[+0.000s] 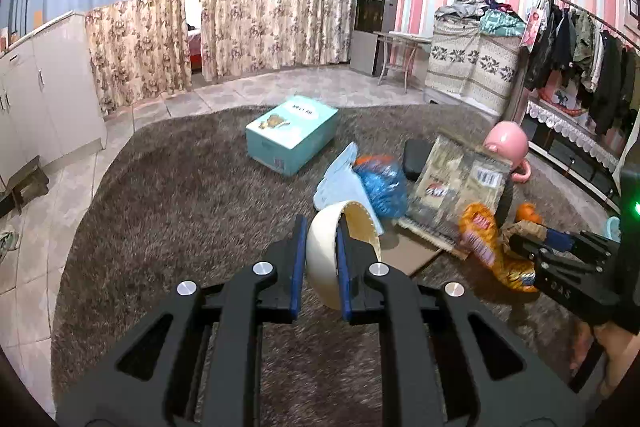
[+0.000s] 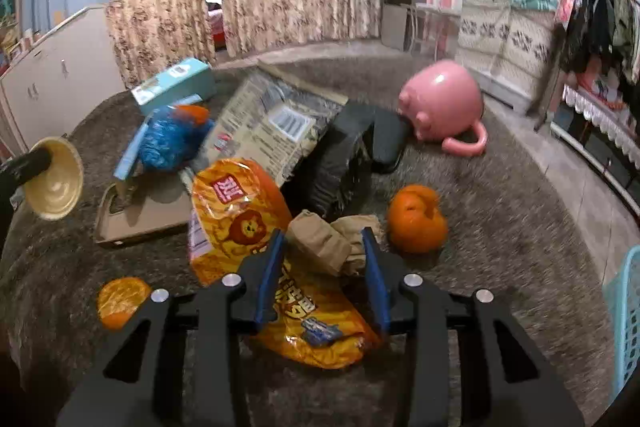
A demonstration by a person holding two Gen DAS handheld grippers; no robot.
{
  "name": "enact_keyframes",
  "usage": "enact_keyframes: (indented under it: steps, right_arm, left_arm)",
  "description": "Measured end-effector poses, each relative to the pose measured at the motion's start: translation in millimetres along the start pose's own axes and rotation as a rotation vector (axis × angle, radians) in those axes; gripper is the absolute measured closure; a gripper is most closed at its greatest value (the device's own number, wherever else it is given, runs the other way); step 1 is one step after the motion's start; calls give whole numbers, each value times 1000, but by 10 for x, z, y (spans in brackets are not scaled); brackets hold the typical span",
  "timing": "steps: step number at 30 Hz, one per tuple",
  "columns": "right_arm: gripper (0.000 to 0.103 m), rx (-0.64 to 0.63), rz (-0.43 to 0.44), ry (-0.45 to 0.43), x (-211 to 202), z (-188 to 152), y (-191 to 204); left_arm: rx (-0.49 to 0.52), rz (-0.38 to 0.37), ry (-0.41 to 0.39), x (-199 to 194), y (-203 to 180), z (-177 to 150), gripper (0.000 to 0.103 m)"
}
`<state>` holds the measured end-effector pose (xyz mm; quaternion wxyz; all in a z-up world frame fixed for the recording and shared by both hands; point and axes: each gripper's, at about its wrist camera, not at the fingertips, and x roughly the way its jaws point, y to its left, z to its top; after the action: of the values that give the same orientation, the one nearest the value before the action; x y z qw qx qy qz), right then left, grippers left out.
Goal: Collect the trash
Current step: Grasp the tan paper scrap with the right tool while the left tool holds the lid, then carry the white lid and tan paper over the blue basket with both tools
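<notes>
Left claw [image 1: 320, 247] hides paper bowl [image 1: 326, 259] sides; right claw [image 2: 324, 267] contact unclear

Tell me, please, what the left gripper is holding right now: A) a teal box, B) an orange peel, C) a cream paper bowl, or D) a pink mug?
C: the left gripper has its blue pads clamped on the wall of the cream bowl, and the right wrist view shows that bowl raised off the carpet.
</notes>
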<state>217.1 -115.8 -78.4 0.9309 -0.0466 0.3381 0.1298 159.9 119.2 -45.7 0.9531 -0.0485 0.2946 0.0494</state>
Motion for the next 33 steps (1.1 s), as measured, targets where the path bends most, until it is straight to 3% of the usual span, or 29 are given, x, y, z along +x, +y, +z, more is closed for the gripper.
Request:
enact_keyframes:
  steps: [6,16,24,27,33]
  right_arm:
    - [64,20,-20,-120,-702,85,-288]
    - [64,140,-313,-225,-1594,-181,-1496]
    - [64,266,-477,-181,-1727,-558,-2426]
    - [64,355,-493,-165,-1776,-737,-2806]
    - [64,441,-521,-144,-1799,-932,-3202]
  left_arm:
    - [0,-37,-46,-151,-231,154,90]
    - [82,-160,-79,-310,-1150,243,90]
    - [154,-277,-75,-302,-1986,210,90]
    - [178,-319,-65,-270,-2297,153,90]
    - [231,-397,-39,-125,-2948,37,90]
